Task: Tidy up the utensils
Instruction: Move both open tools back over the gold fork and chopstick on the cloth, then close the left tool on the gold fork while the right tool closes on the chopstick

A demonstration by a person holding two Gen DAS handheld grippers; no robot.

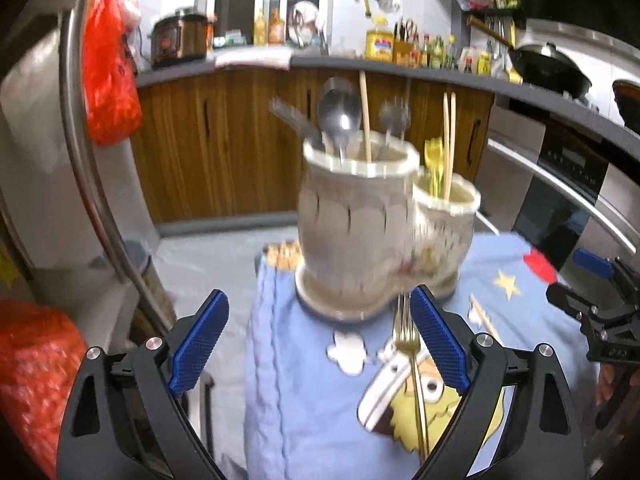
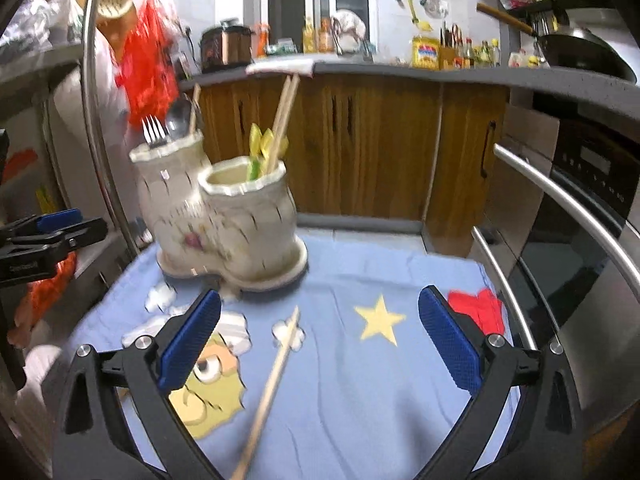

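Left hand-held gripper [image 1: 320, 344]: jaws wide, empty. Gold metal fork [image 1: 412, 364] lies on blue cartoon cloth [image 1: 304, 400], just inside its right pad, handle toward camera, tines toward ceramic utensil holder [image 1: 360, 220].
Right hand-held gripper [image 2: 320, 344]: jaws wide, empty. Wooden chopstick [image 2: 272, 384] lies lengthwise between them.

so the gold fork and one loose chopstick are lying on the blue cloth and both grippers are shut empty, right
Not quite: both grippers are open, not shut. The left gripper and right gripper show wide jaws in their own wrist views. The gold fork and loose chopstick do lie on the blue cloth.
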